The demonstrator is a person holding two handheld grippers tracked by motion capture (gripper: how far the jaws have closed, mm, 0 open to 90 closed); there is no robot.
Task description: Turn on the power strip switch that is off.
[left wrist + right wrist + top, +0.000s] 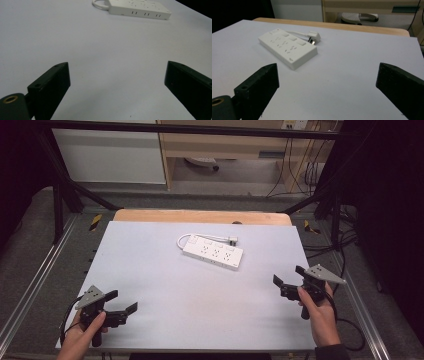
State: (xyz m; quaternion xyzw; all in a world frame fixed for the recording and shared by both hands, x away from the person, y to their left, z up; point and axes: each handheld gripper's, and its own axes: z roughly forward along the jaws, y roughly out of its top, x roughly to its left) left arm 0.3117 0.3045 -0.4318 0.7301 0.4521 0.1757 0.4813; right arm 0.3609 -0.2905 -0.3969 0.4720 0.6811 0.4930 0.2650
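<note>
power strip [213, 252], white, flat on the white table sheet [150, 270], with its short cord and plug [232, 240] curled just behind it. high view adds both hands: left gripper [125, 302] near the sheet's front left corner, right gripper [286, 276] by its right edge, each well apart from the strip, jaws aimed toward it. right gripper view [327, 80] shows the strip's switches and the plug's prongs; left gripper view [117, 77] shows its slotted side wall. both grippers spread wide, grasping nothing.
</note>
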